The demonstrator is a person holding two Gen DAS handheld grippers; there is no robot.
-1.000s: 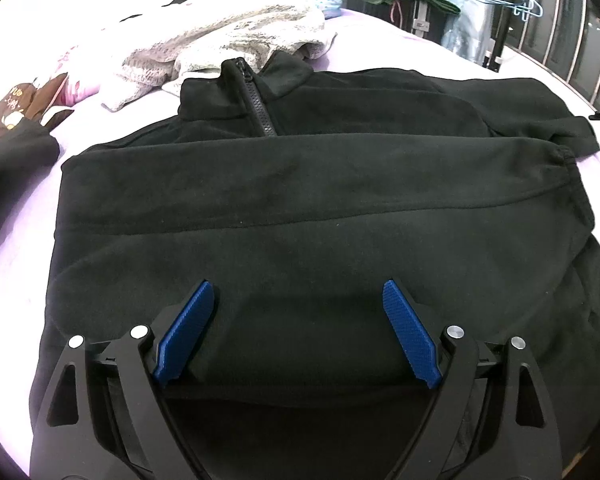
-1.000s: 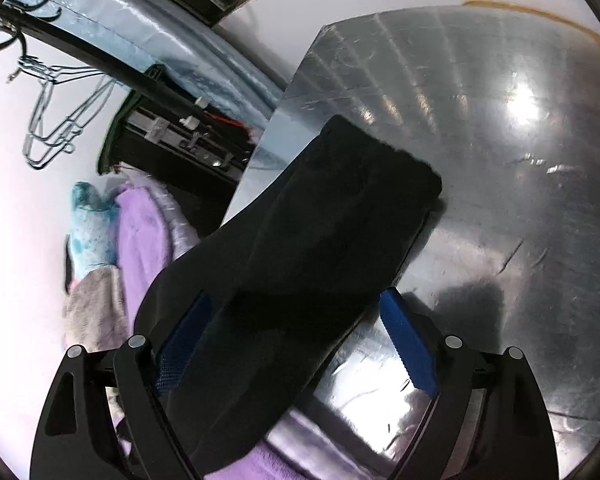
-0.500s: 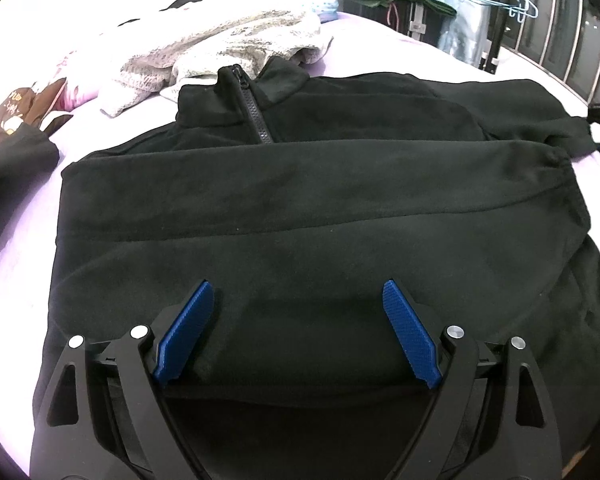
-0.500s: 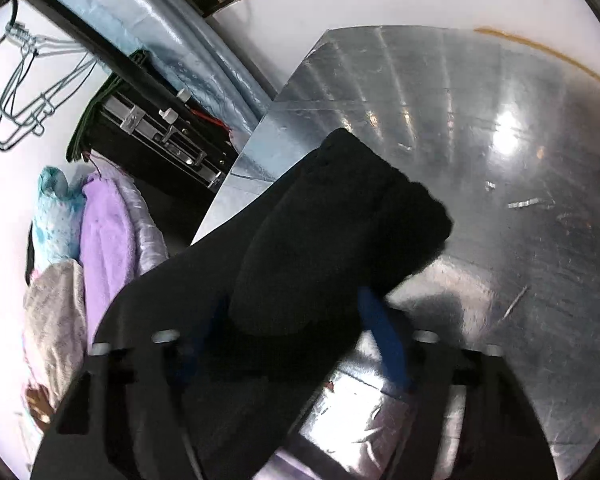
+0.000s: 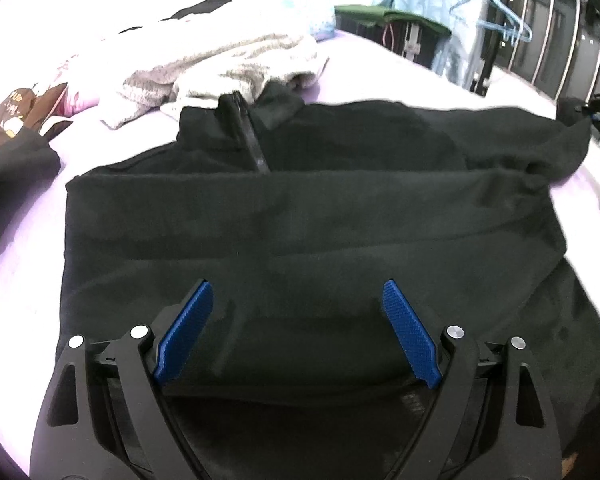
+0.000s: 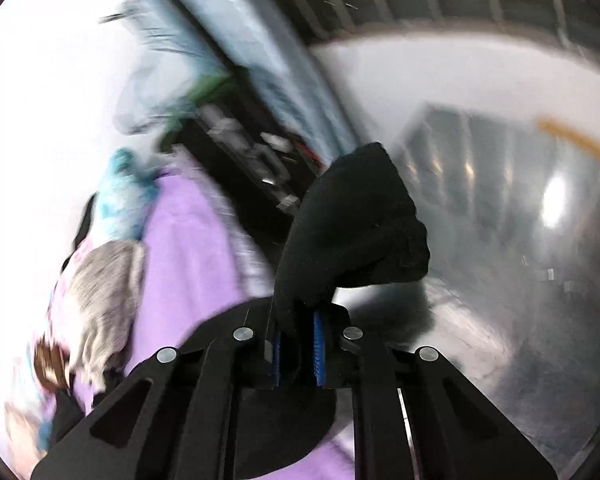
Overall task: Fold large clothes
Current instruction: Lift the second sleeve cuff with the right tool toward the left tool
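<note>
The right tool [image 6: 296, 346] is clenched on a sleeve [image 6: 356, 232] of the black fleece [image 5: 300, 232], the left tool [image 5: 296, 332] released above its hem

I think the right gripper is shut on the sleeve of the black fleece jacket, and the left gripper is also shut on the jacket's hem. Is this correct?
Not quite. The left gripper is open: in the left wrist view its blue fingers stand wide apart over the black fleece jacket, gripping nothing. The rest holds: the right wrist view shows the right gripper shut on the jacket's sleeve.
</note>
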